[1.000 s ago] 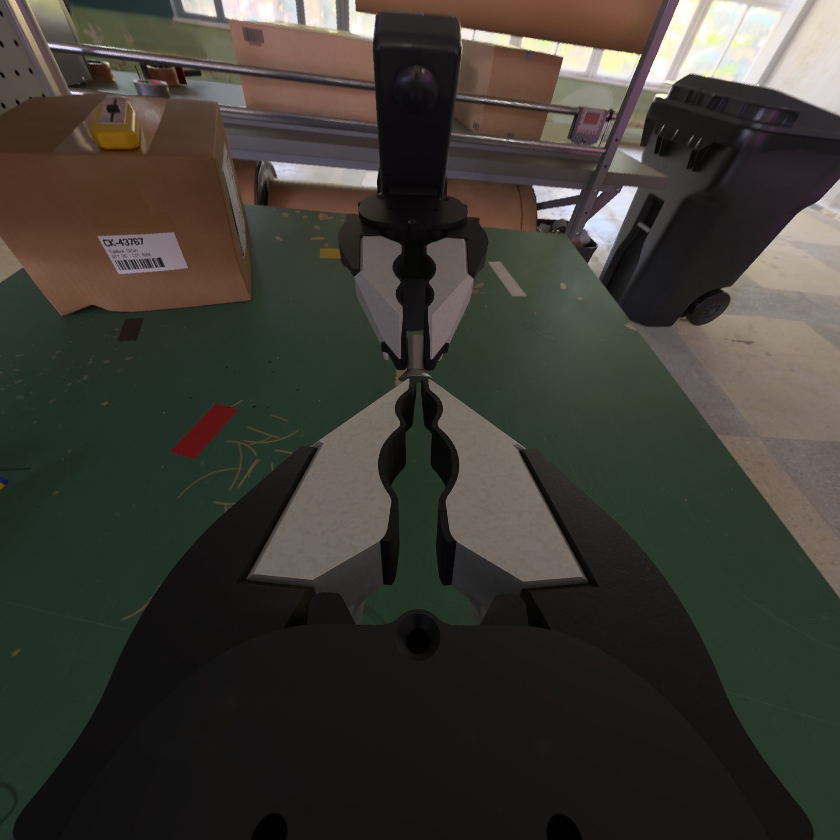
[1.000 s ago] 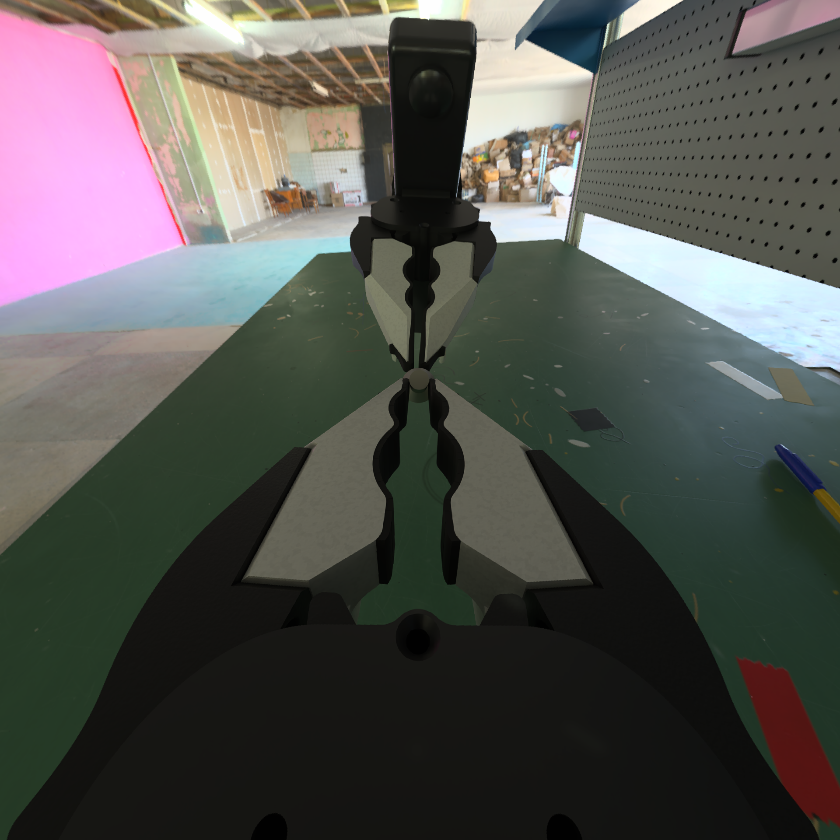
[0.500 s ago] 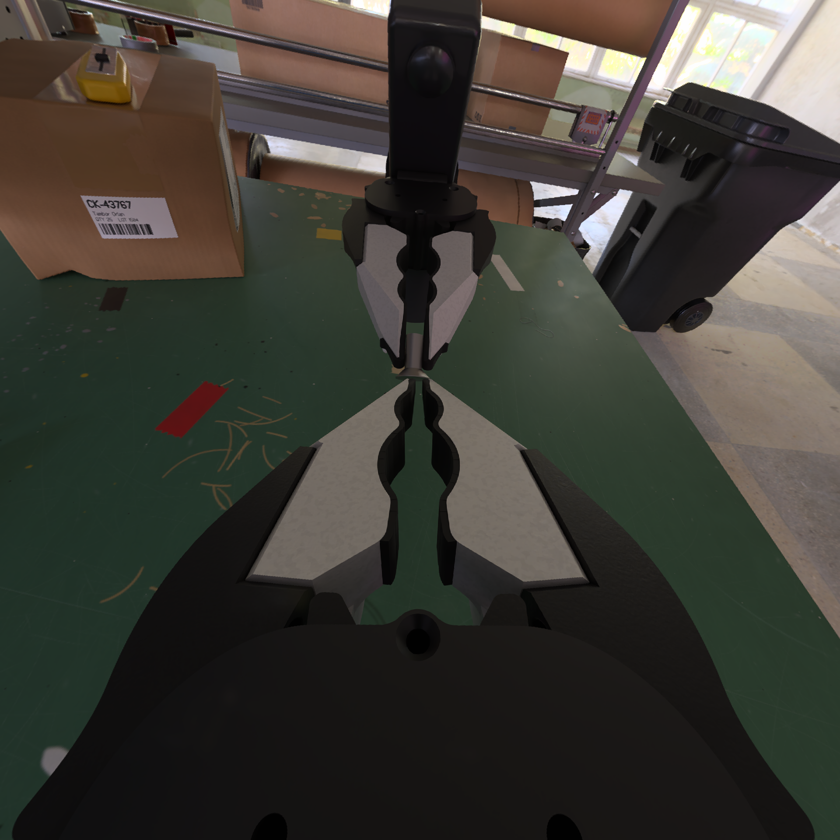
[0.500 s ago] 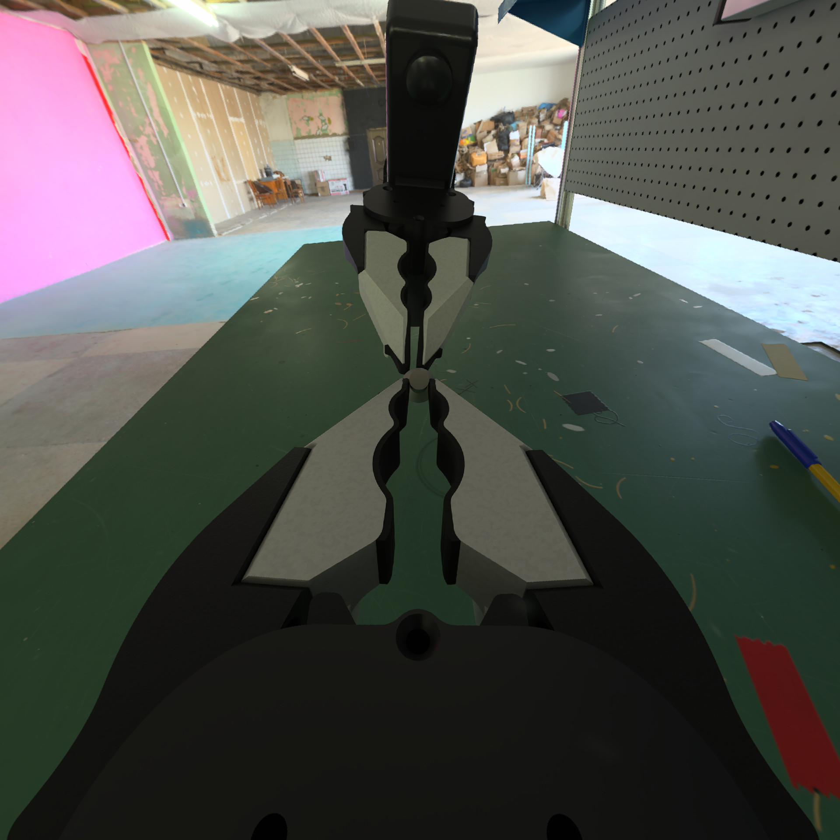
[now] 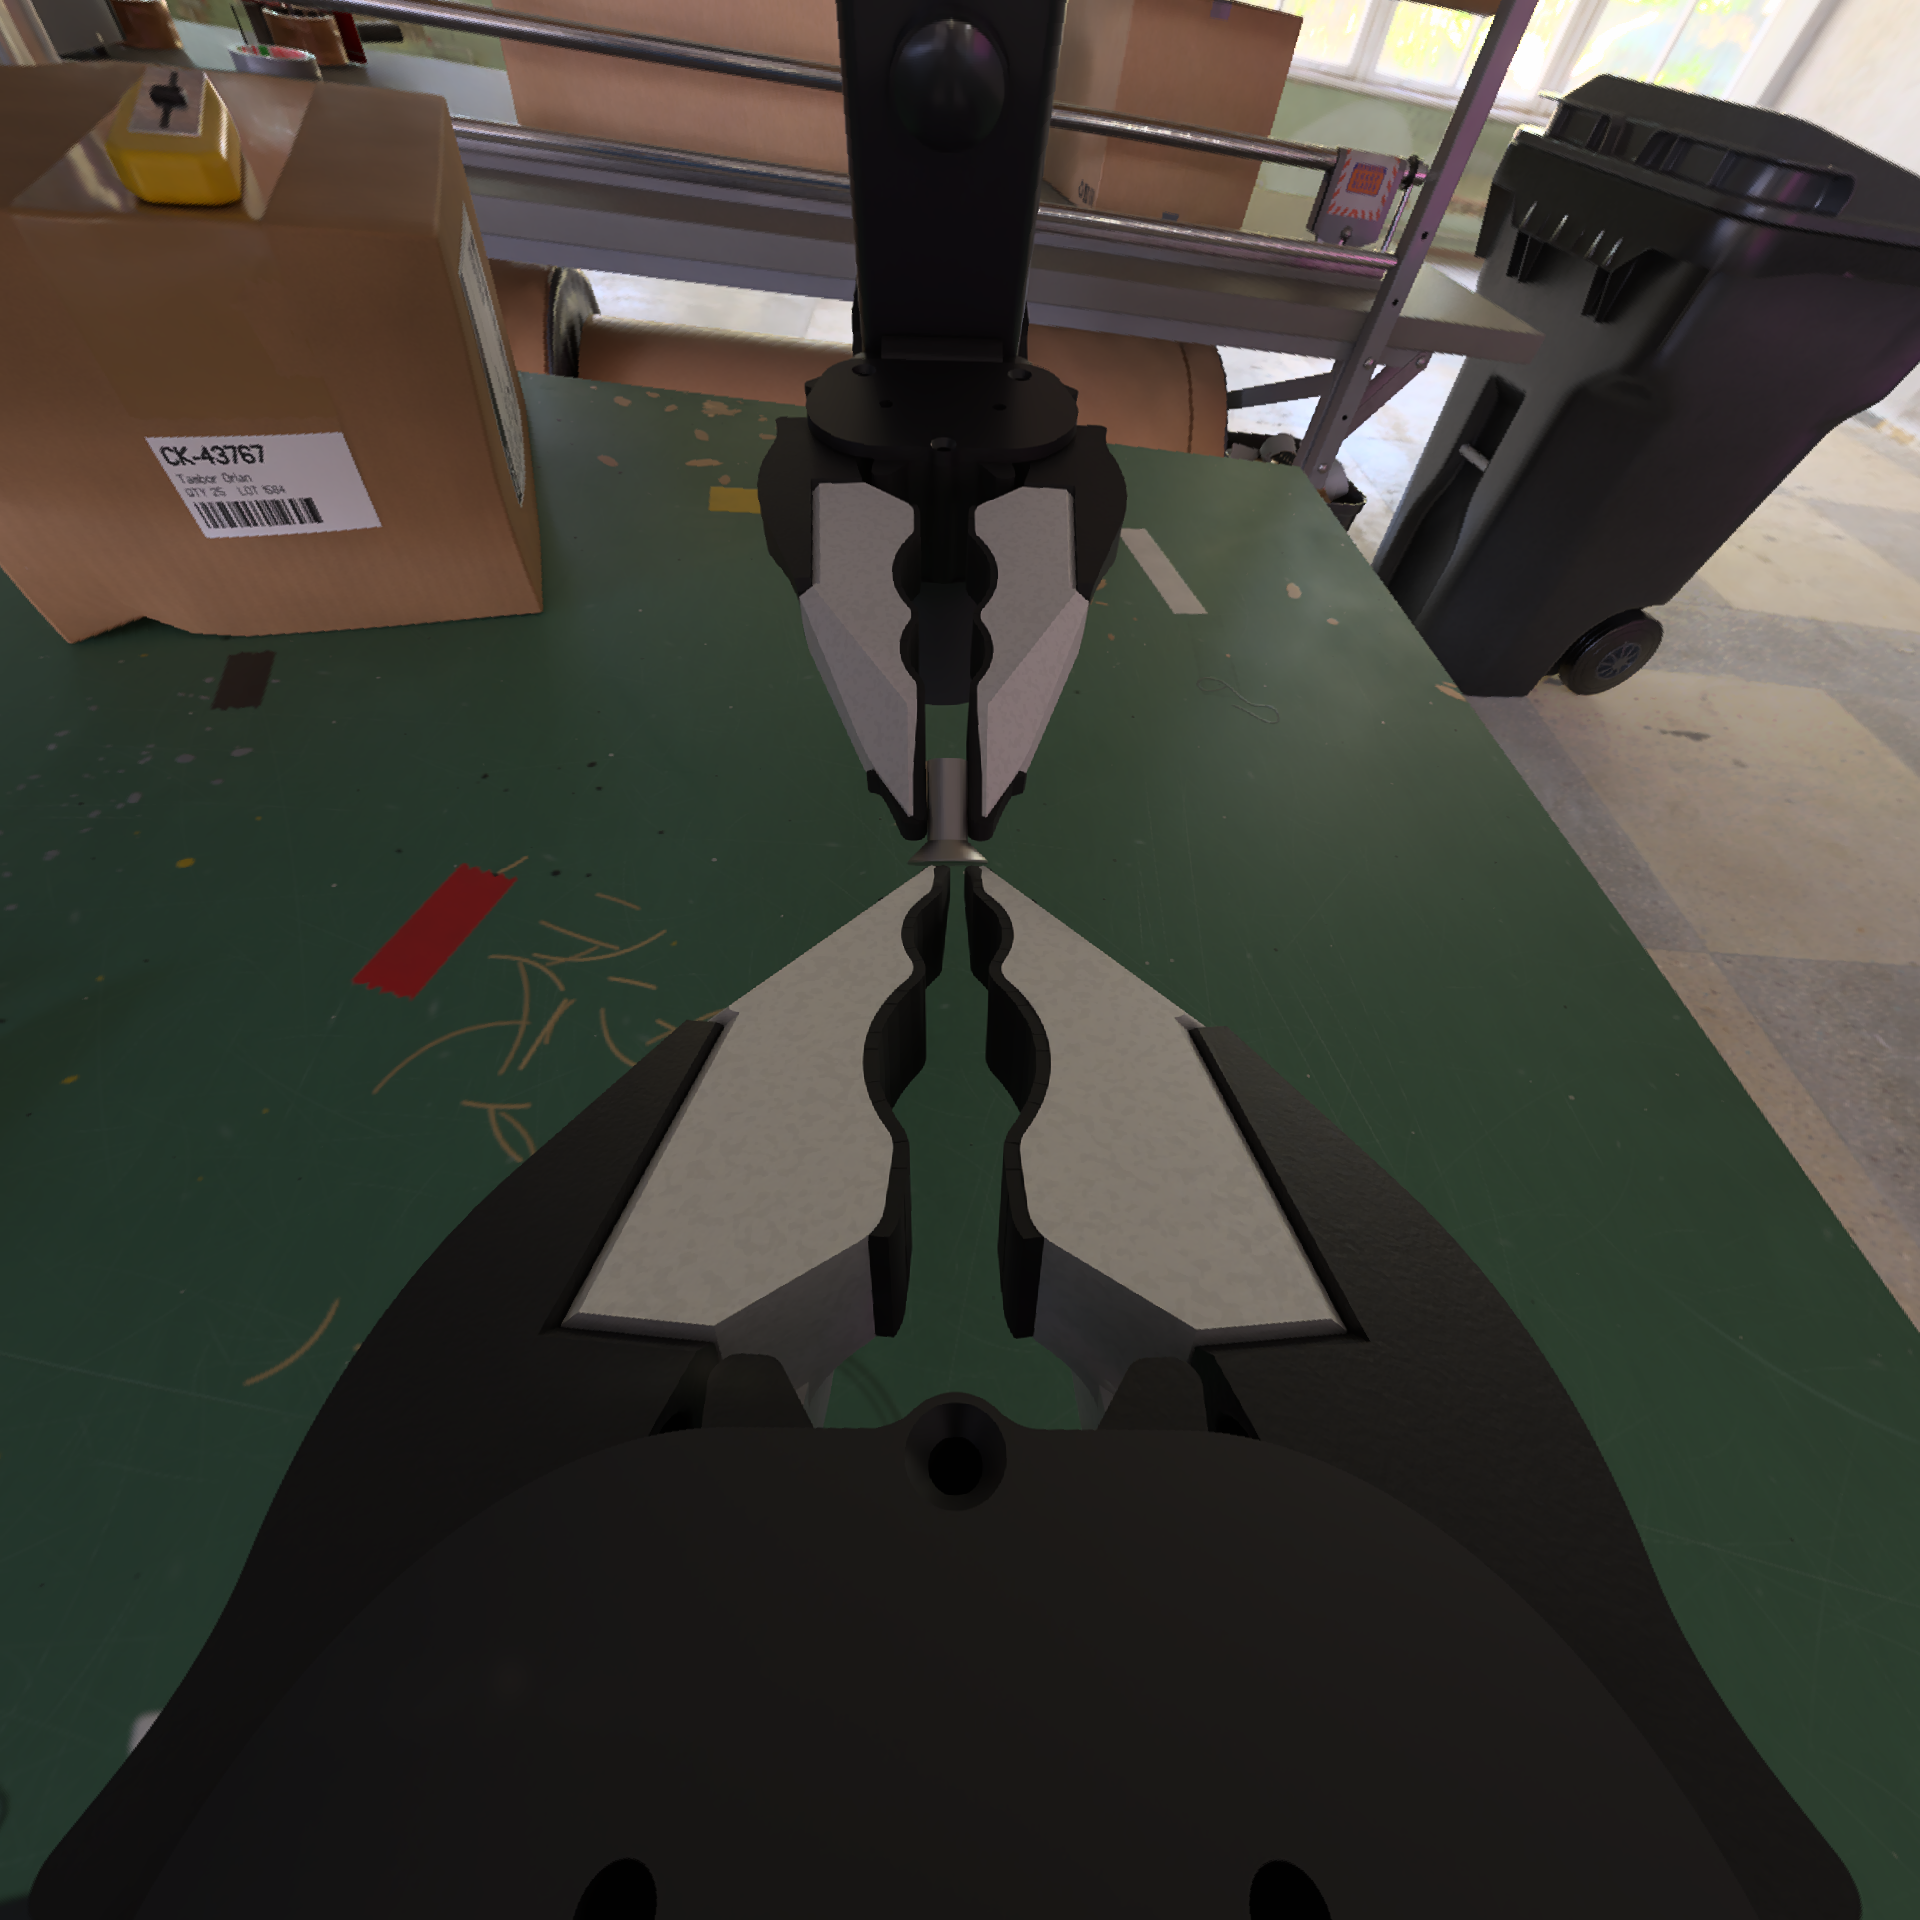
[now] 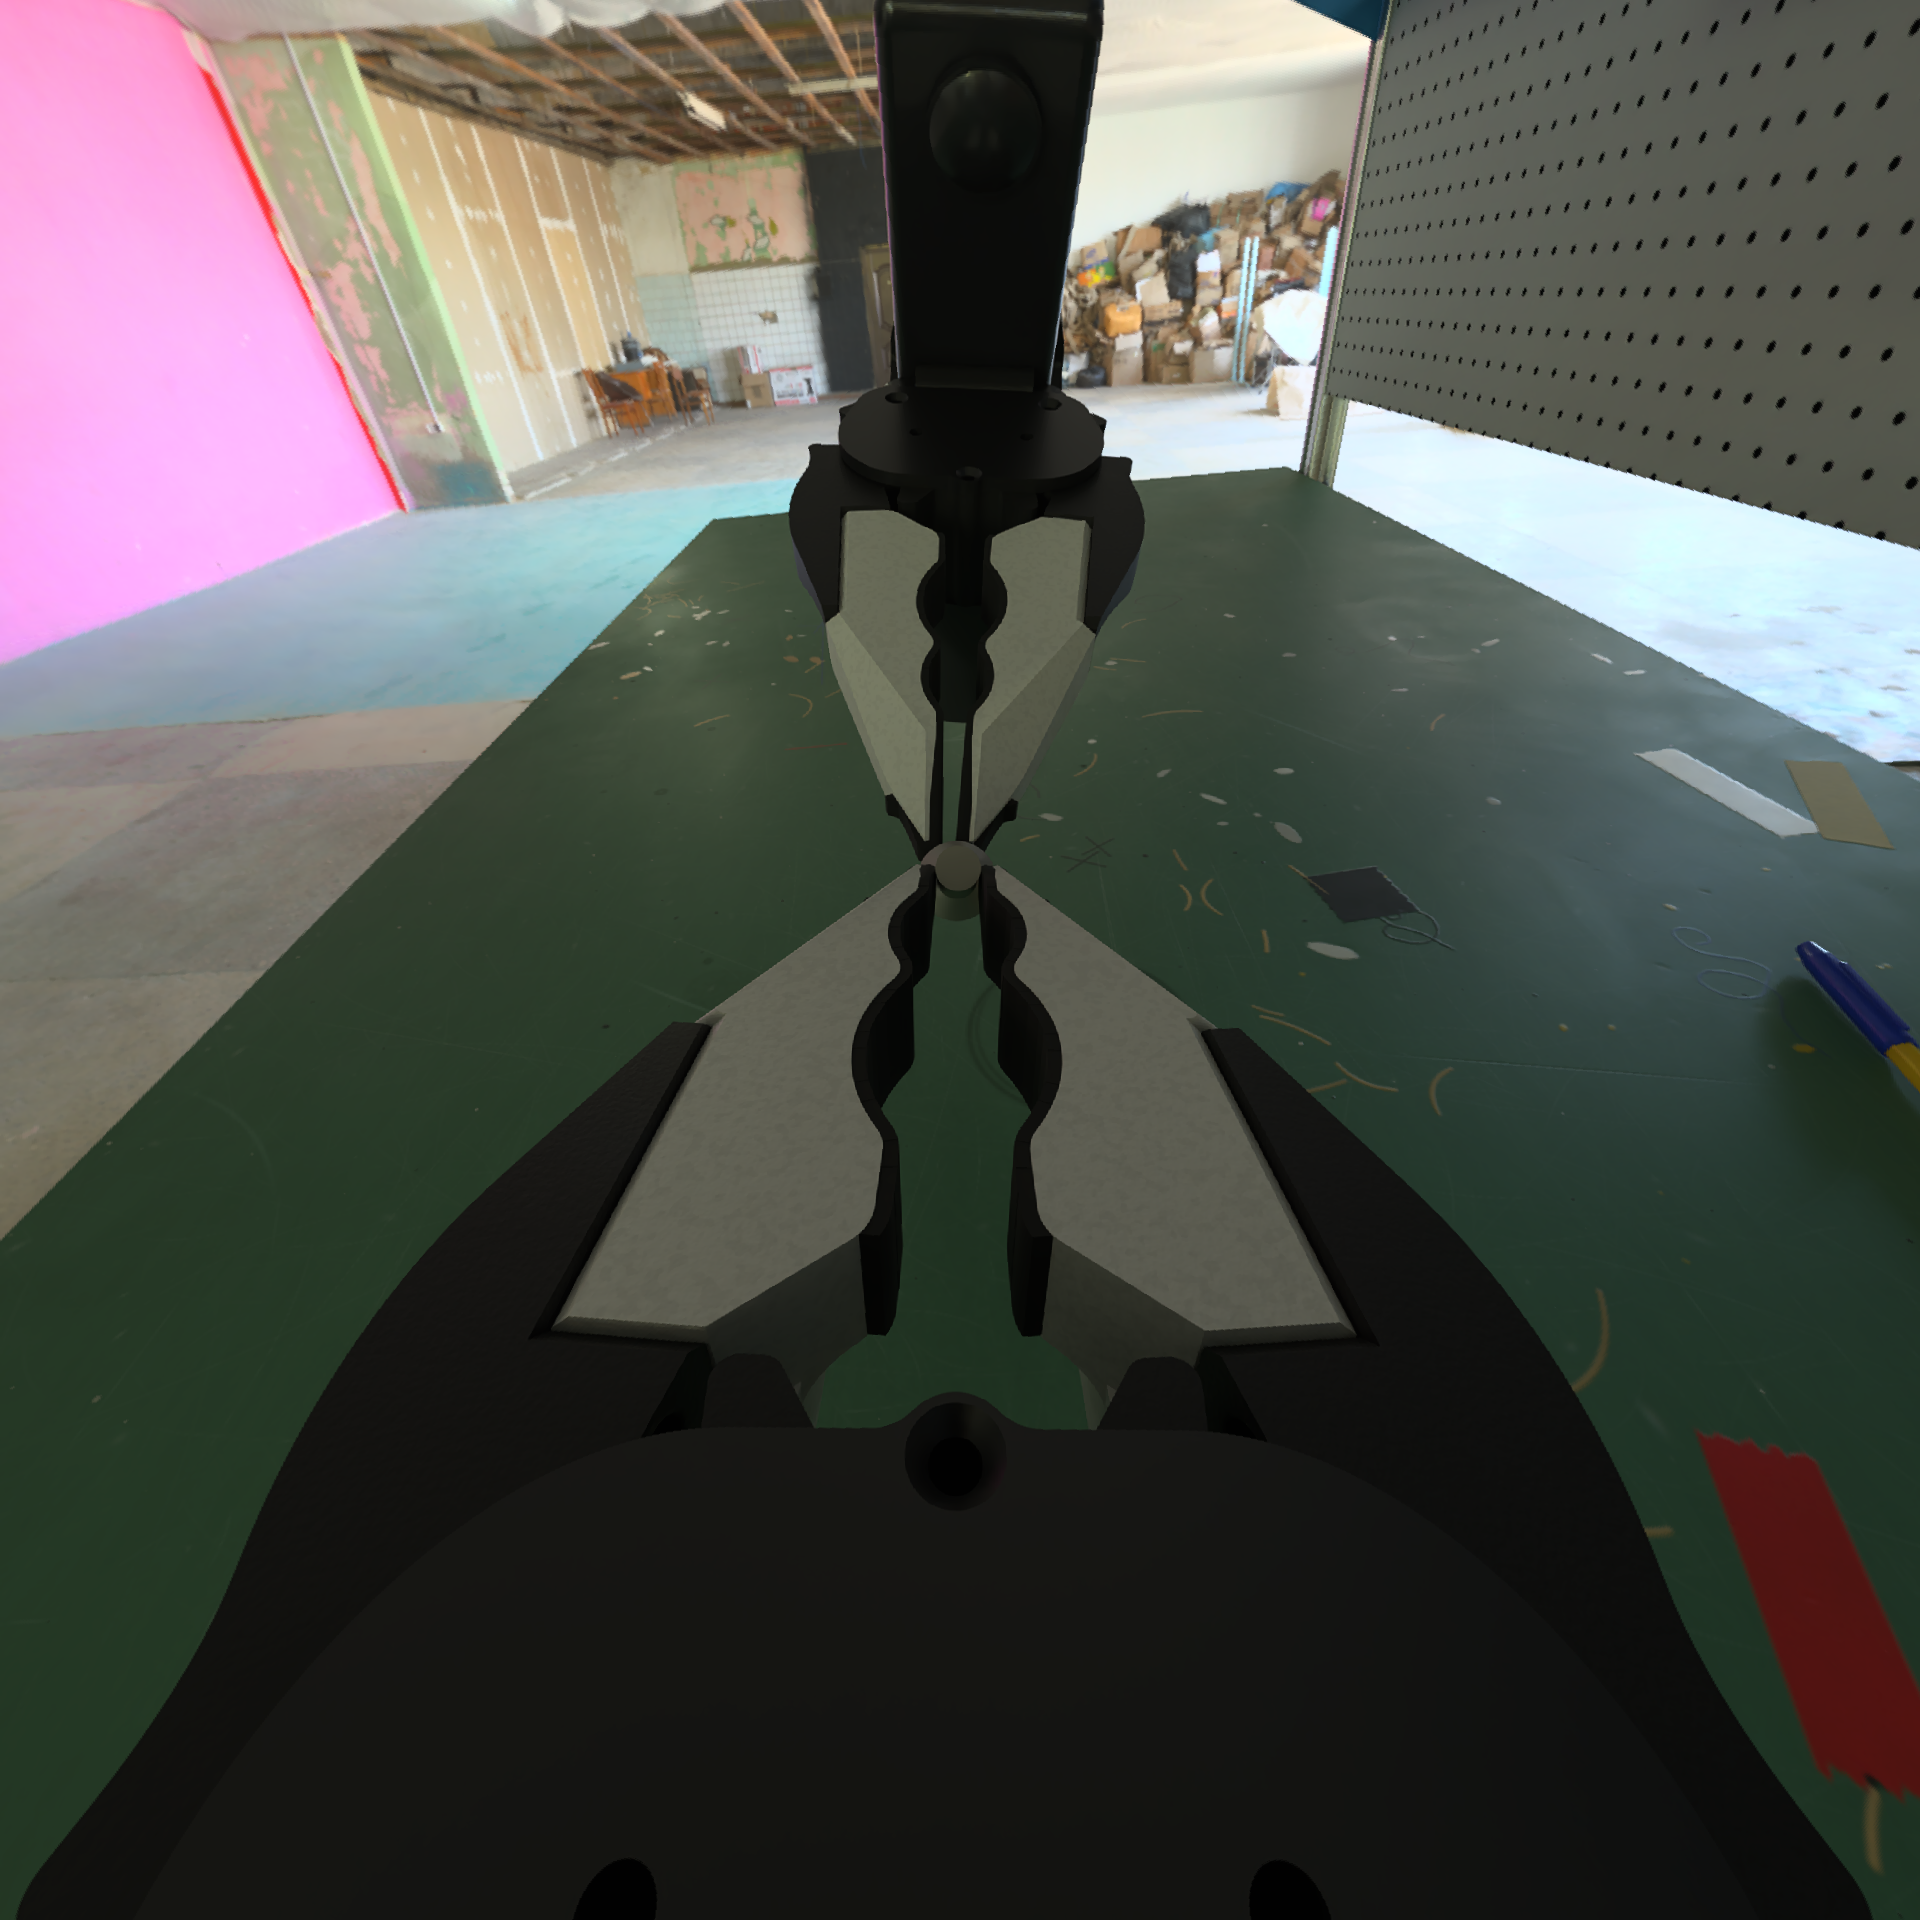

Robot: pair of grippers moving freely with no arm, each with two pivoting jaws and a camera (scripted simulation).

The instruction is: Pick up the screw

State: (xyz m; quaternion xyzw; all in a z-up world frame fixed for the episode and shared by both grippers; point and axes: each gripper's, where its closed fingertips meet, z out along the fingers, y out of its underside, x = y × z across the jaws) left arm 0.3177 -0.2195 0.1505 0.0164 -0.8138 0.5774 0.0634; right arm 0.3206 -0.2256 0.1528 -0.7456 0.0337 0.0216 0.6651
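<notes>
A small grey metal screw [image 5: 945, 805] hangs level above the green table [image 5: 312, 1195], between two grippers that face each other tip to tip. My right gripper [image 6: 954, 881] is shut on the screw's shaft [image 6: 956, 906]. It shows opposite in the left wrist view [image 5: 948, 826]. The flared head points at my left gripper [image 5: 956, 883], whose jaws stand almost together right at the head with nothing between them. The left gripper also shows in the right wrist view [image 6: 956, 836], just beyond the round head [image 6: 956, 865].
A cardboard box [image 5: 260, 343] with a yellow object [image 5: 171, 145] on top stands at the table's far left. A black wheeled bin [image 5: 1683, 364] stands off the right edge. Red tape [image 5: 431, 930], a blue and yellow pen [image 6: 1860, 1008] and a pegboard [image 6: 1662, 260] are nearby.
Both grippers have moved together with the screw held between them; the box and table marks have shifted in both views. The jaws and the screw's place between them look unchanged.
</notes>
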